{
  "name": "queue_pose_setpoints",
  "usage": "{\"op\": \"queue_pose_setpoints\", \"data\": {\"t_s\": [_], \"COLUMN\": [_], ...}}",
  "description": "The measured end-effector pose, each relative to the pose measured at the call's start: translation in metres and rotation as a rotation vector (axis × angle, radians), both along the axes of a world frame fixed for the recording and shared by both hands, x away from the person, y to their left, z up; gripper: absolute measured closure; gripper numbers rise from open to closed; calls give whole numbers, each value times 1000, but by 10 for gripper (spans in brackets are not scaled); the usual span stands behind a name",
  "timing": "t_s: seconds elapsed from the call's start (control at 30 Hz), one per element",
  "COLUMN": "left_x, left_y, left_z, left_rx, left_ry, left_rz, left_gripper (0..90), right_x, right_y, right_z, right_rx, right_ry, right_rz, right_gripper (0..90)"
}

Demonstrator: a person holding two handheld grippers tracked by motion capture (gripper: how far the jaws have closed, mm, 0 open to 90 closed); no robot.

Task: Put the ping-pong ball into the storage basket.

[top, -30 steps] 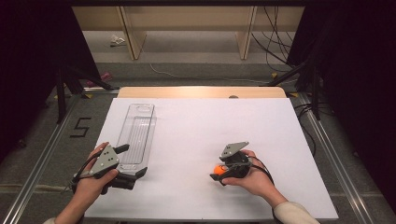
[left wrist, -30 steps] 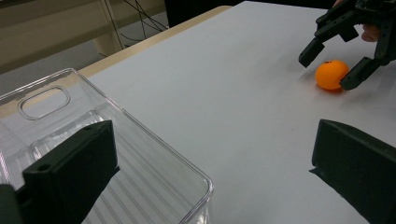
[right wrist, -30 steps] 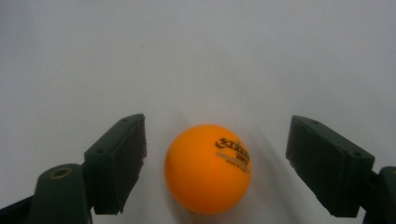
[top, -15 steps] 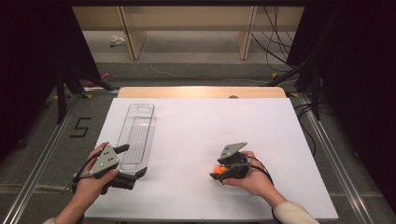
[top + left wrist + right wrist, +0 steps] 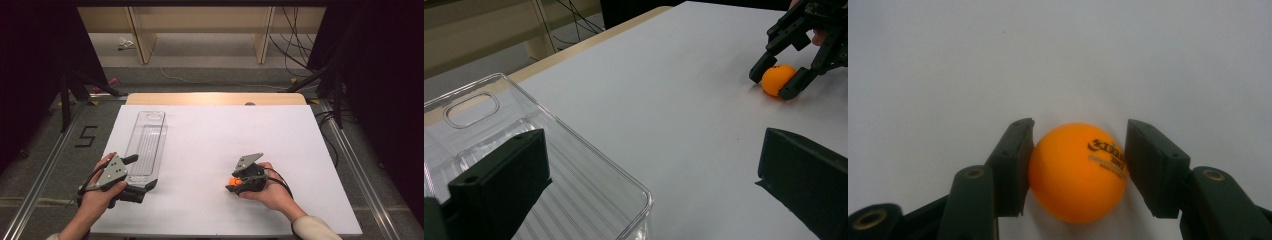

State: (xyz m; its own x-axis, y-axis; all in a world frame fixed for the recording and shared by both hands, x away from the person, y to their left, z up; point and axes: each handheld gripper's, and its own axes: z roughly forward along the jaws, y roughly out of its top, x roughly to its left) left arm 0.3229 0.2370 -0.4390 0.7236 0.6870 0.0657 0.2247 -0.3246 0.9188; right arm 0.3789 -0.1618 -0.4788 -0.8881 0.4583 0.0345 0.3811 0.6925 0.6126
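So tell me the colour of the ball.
Orange, with dark printed lettering; the ball shows best in the right gripper view.

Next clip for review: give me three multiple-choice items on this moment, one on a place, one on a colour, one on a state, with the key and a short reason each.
1. Where does the clear tray lie on the white sheet?
A. along the sheet's left side, seen from above
B. at its right edge
C. in the middle

2. What colour is the ball?
A. white
B. orange
C. green

3. How does the right gripper stand?
A. wide open, far from the ball
B. shut on nothing
C. closed on the ball

Key:
1 A, the high view shows the tray running up the sheet's left side, its near end by the left gripper.
2 B, both gripper views show an orange ball with dark print.
3 C, the jaws have just been closing and in the right gripper view both pads meet the ball's sides.
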Motion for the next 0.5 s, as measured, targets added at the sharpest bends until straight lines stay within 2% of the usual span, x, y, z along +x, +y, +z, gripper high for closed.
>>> {"op": "queue_pose_setpoints", "data": {"t_s": [0.5], "left_x": [0], "left_y": [0], "left_z": [0], "left_rx": [0], "left_ry": [-2], "left_rz": [1], "left_gripper": [0], "right_x": [0], "right_y": [0], "right_z": [2], "right_rx": [-1], "right_ry": [-3], "right_rz": [7], "right_gripper": [511]}}
